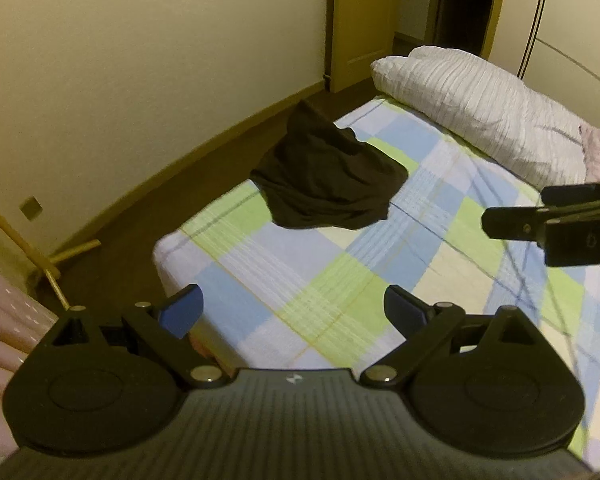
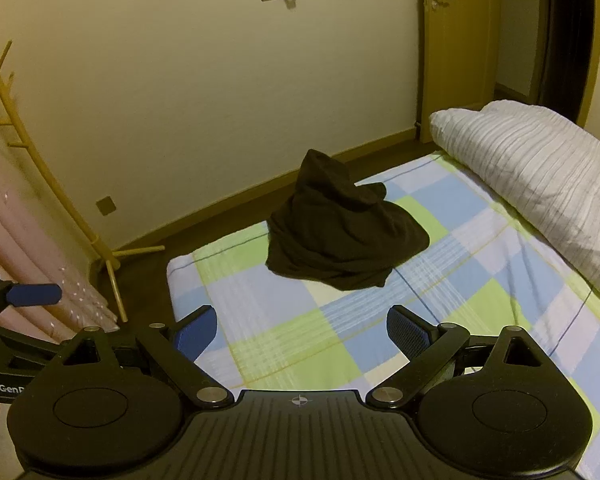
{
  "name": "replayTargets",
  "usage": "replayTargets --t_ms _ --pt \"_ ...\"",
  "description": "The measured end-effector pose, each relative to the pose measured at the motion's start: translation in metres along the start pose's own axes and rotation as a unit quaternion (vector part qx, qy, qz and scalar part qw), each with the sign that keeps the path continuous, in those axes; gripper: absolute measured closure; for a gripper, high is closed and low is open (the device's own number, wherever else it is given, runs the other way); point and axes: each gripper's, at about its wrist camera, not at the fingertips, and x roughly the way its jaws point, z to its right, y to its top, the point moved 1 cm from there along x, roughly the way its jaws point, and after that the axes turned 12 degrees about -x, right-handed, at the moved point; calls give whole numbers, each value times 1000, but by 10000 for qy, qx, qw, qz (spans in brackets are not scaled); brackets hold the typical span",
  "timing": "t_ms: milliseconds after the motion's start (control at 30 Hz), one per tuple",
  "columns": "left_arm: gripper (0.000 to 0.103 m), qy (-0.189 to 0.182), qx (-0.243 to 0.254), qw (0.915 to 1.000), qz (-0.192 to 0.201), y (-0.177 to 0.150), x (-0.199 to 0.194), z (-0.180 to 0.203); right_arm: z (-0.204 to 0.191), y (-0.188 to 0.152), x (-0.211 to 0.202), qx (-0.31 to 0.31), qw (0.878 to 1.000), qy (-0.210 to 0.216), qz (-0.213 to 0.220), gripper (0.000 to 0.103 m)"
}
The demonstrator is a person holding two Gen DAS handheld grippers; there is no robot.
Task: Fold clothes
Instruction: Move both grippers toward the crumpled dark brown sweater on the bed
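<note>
Grippers approaching crumpled garment on bed, both spread wide and holding nothing.

Left gripper [image 1: 293, 312] and right gripper [image 2: 301, 330] are hovering over the bed [image 2: 480, 280]; the dark garment [image 2: 342, 236] is lying bunched ahead near the bed's far-left edge, slightly nearer the left gripper, peak pointing away.

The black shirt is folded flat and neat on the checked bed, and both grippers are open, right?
Not quite. The black shirt is a crumpled heap, not folded flat; the right wrist view shows it bunched into a peak. It does lie on the checked bed, and both hand-held grippers are open.
</note>
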Motion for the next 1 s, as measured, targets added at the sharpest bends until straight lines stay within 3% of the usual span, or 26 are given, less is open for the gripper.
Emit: replayTargets --t_ms 333,467,1000 --pt "8 -275 -228 9991 -229 -5 12 3 5 2 12 39 10000 76 15 9" --pt "8 -181 -187 9992 -296 9 14 4 6 -3 22 28 10000 65 -18 9" --pt "8 -37 -150 9992 -363 5 19 11 24 -12 29 127 9997 220 -74 9"
